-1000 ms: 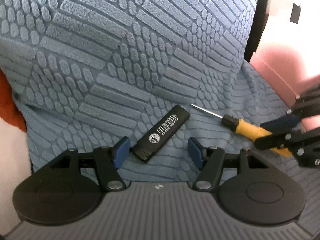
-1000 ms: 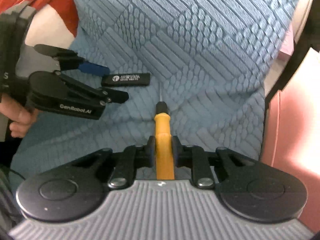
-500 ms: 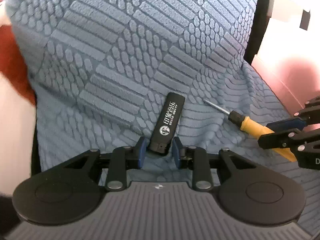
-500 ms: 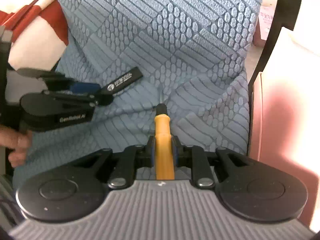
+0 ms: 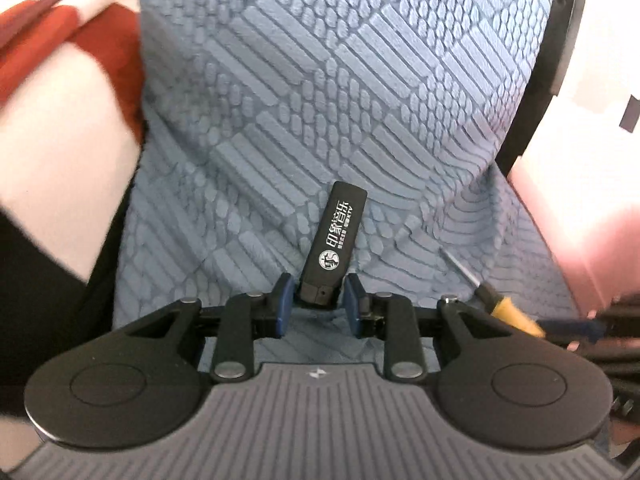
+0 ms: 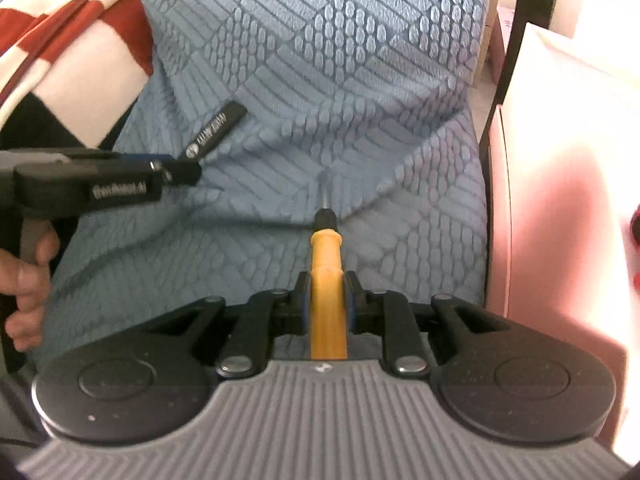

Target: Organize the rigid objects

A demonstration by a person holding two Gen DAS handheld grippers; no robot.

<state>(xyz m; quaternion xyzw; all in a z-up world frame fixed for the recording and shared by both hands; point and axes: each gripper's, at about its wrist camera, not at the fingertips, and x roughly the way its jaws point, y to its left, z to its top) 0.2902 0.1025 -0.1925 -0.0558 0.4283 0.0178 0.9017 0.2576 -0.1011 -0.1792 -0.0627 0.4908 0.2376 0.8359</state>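
Lighter (image 5: 336, 236) lengthwise along gripper fingers

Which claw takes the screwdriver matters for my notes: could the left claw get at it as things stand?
Probably not: the left claw is shut on the black lighter, and the right claw already grips the screwdriver.

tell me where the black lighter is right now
The black lighter sits centre in the left wrist view, its near end clamped in the left tongs over the blue cushion, left of the screwdriver.

One lighter (image 5: 335, 240), one screwdriver (image 6: 327, 276) (two tools (image 5: 318, 309) (image 6: 327, 307)).
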